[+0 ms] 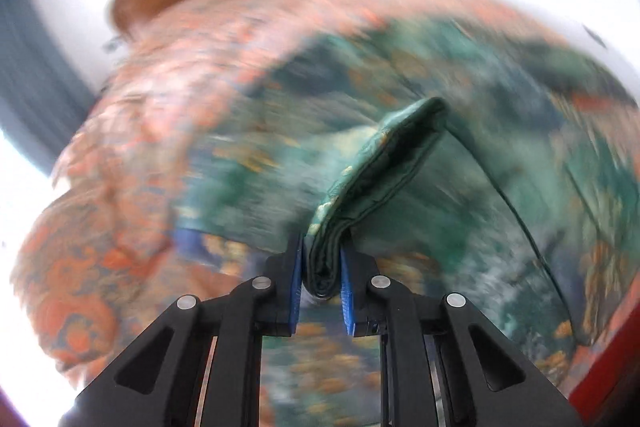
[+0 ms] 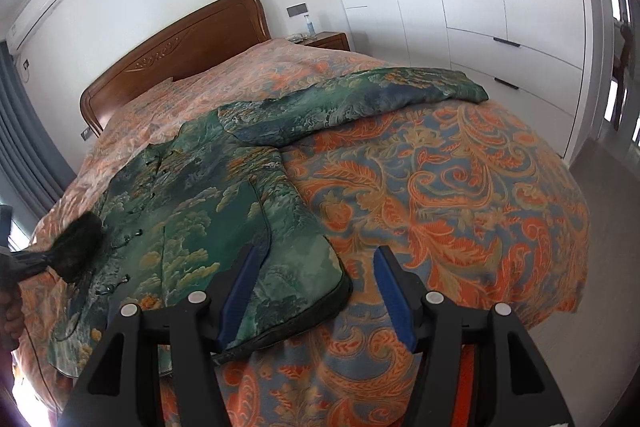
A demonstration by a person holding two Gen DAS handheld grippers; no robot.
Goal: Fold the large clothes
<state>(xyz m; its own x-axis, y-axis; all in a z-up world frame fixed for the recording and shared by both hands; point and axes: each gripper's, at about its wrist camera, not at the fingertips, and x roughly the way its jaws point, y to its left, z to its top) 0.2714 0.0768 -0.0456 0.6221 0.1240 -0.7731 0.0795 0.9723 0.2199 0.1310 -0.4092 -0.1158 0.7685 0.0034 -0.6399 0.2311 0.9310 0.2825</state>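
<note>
- Green patterned jacket (image 2: pixel 208 211) lay spread front-up on the bed (image 2: pixel 460 195), its long axis running from the near hem toward the wooden headboard (image 2: pixel 180 47); one sleeve (image 2: pixel 360 95) stretched out to the right across the bedspread.
- My left tongs (image 1: pixel 322 267) were clamped on a bunched fold of the green fabric (image 1: pixel 376 167) — blue pads (image 1: pixel 295 283) pressed against it on both sides, cloth lifted into a ridge leading away from the jaws. That view was heavily blurred.
- My right tongs (image 2: pixel 316 291) stood apart and empty, tilted down at the bed edge; the jacket's near hem corner (image 2: pixel 320 291) sat between and just under the fingers, not visibly pinched.
- Key relation: jacket body lay ahead and left of the right tongs, sleeve far ahead-right — right hand nearer the hem corner, and the left tongs already had cloth.
- Judgement: next move probably needs the right tongs to shut on that corner so both hands carry a fold.
- A dark blurred gripper and part of a hand (image 2: pixel 10 315) showed at the right view's left edge.
</note>
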